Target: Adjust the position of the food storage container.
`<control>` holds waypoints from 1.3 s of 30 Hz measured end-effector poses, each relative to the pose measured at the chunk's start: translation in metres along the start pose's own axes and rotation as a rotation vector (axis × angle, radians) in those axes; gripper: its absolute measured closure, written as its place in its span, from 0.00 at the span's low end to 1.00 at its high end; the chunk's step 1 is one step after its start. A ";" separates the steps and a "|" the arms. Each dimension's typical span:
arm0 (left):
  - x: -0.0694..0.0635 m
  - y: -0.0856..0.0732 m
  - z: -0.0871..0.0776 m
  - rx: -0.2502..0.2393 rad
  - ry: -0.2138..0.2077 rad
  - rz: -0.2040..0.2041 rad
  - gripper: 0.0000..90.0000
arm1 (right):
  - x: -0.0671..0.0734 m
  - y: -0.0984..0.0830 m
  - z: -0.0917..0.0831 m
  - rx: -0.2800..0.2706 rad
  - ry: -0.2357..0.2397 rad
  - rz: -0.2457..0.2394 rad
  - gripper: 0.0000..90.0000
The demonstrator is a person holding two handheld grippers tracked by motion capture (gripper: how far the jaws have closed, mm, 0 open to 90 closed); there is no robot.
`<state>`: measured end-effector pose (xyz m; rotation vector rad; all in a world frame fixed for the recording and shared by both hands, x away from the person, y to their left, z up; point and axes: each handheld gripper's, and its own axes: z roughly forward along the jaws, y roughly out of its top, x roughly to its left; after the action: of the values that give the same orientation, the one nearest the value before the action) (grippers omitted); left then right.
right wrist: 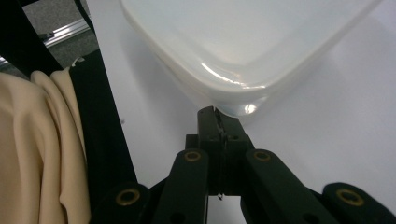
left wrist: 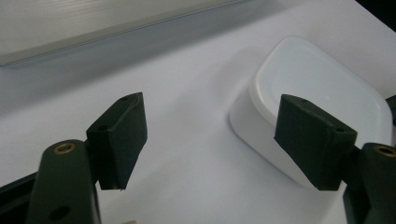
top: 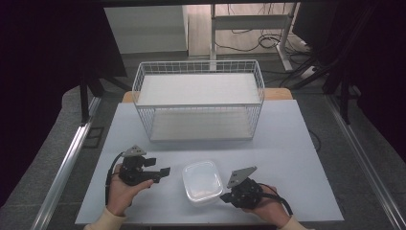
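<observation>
White and translucent, a lidded plastic container (top: 202, 181) sat on the pale table (top: 287, 139) near its front edge in the high view, between the two hand-held tools. Behind it, toward the far side of the table, stood a white wire basket rack (top: 198, 98) with two shelves. The left gripper (top: 163, 175), held in the person's left hand (top: 123, 190), lay just left of the container with its jaws pointing toward it and standing apart. The right gripper (top: 224, 196), held in the right hand (top: 268, 208), was at the container's front right corner. From the left gripper view, the left gripper (left wrist: 224, 140) had its two dark pads spread wide over bare tabletop, the container (left wrist: 317, 84) lying just beyond the right-hand pad, apart from it. From the right gripper view, the right gripper (right wrist: 218, 116) had its jaws pressed together, their tips meeting the rounded corner of the container (right wrist: 233, 42); whether they pinched its rim or only touched it could not be told. A cream sleeve (right wrist: 32, 154) showed at the left.
</observation>
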<state>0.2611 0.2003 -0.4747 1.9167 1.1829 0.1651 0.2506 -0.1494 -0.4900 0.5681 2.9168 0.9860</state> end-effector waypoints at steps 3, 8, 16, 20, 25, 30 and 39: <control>0.001 0.000 -0.002 -0.006 0.002 -0.007 0.28 | -0.001 0.007 0.008 -0.002 0.006 -0.009 1.00; 0.002 0.000 -0.002 -0.009 0.003 -0.009 0.28 | -0.001 0.009 0.013 0.001 0.008 -0.012 1.00; 0.001 0.000 -0.004 -0.016 0.002 -0.013 0.28 | 0.002 -0.004 -0.012 -0.054 -0.020 0.006 1.00; -0.001 0.000 -0.006 -0.026 -0.004 -0.019 0.28 | -0.008 -0.013 -0.031 -0.105 -0.073 0.065 0.99; -0.002 0.000 -0.009 -0.043 -0.025 -0.045 0.27 | -0.027 -0.024 -0.042 -0.204 -0.108 0.205 0.87; -0.002 -0.003 -0.009 -0.055 -0.061 -0.115 0.27 | -0.034 -0.027 -0.043 -0.250 -0.152 0.287 0.52; -0.006 -0.006 -0.008 -0.053 -0.079 -0.171 0.28 | -0.042 -0.024 -0.051 -0.295 -0.120 0.346 0.37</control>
<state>0.2497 0.2018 -0.4723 1.7504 1.2700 0.0285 0.2750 -0.2111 -0.4674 1.0898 2.5493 1.3315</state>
